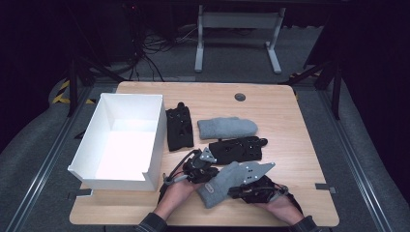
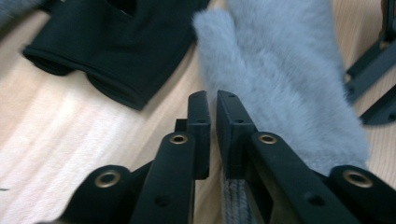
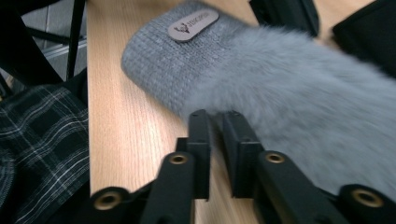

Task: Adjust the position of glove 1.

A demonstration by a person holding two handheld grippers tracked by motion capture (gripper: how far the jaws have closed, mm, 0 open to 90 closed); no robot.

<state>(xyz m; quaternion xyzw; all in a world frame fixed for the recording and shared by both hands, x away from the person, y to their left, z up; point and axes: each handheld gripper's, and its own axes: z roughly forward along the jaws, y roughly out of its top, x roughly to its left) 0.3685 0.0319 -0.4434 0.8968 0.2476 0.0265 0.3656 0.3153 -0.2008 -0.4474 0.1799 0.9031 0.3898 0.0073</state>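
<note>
A fuzzy grey mitten (image 1: pixel 220 186) with a small label on its knit cuff (image 3: pixel 193 25) lies flat near the table's front edge, between my two grippers. My left gripper (image 1: pixel 209 170) sits at the mitten's left side. In the left gripper view its jaws (image 2: pixel 212 100) stand a narrow slit apart over bare wood, with the mitten (image 2: pixel 289 70) alongside the right jaw. My right gripper (image 1: pixel 237 191) is at the mitten's near side. Its jaws (image 3: pixel 212 116) are also a slit apart, with the tips at the edge of the fur (image 3: pixel 280 93) and nothing pinched.
An open white box (image 1: pixel 118 140) stands at the left. A second grey mitten (image 1: pixel 227 128) lies mid-table. One black glove (image 1: pixel 179 128) lies beside the box and another (image 1: pixel 238 150) just beyond the grippers. A plaid sleeve (image 3: pixel 42 140) is close by the right gripper.
</note>
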